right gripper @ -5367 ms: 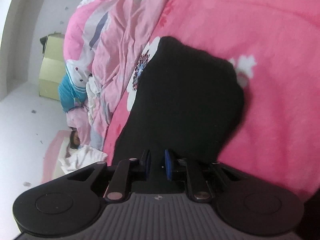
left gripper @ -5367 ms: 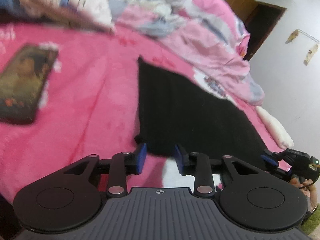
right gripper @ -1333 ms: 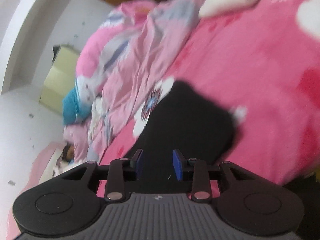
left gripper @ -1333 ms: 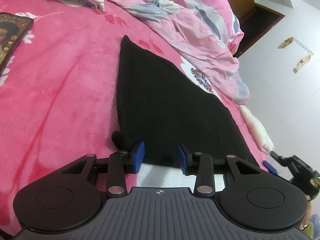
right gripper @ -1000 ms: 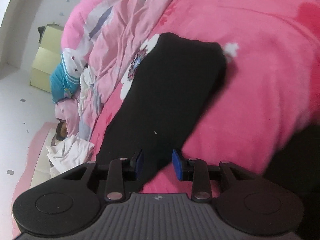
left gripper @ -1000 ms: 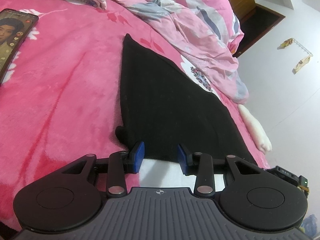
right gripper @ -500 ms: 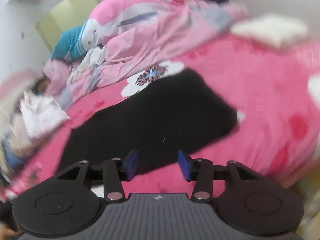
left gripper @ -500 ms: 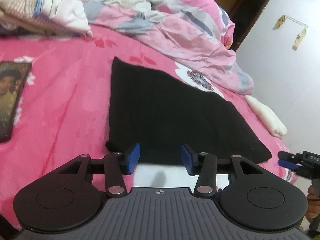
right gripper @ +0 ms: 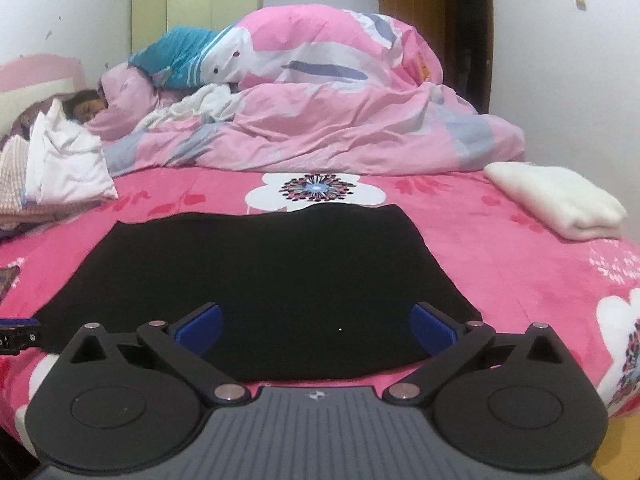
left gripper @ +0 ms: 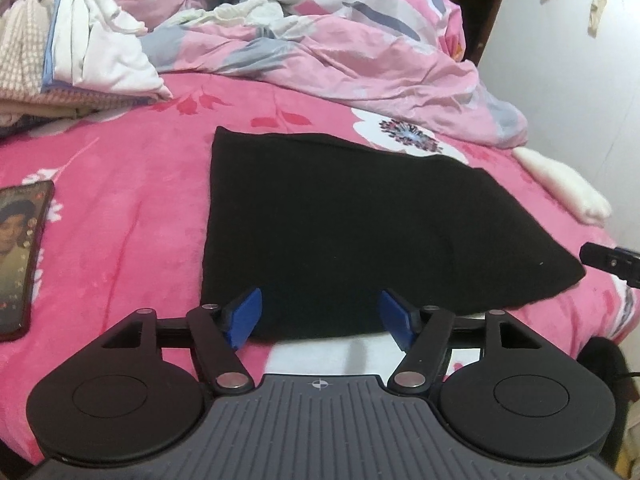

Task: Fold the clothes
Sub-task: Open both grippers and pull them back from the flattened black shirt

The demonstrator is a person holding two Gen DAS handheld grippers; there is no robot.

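A black garment (left gripper: 352, 224) lies folded flat on the pink bed cover, and it shows in the right wrist view too as the black garment (right gripper: 264, 280). My left gripper (left gripper: 320, 312) hangs over its near edge, jaws opening, nothing between the blue pads. My right gripper (right gripper: 316, 328) is over the garment's near right part, jaws opening wide and empty. The tip of the right gripper (left gripper: 608, 260) shows at the left wrist view's right edge.
A phone (left gripper: 20, 256) lies on the bed cover (left gripper: 120, 200) at the left. A pile of folded clothes (left gripper: 80, 60) sits at the back left. A rumpled pink duvet (right gripper: 328, 120) covers a sleeping person. A folded white cloth (right gripper: 560, 204) lies at the right.
Both grippers let go of the black garment, opened wide, rose and rolled level. The garment now lies flat on the bed.
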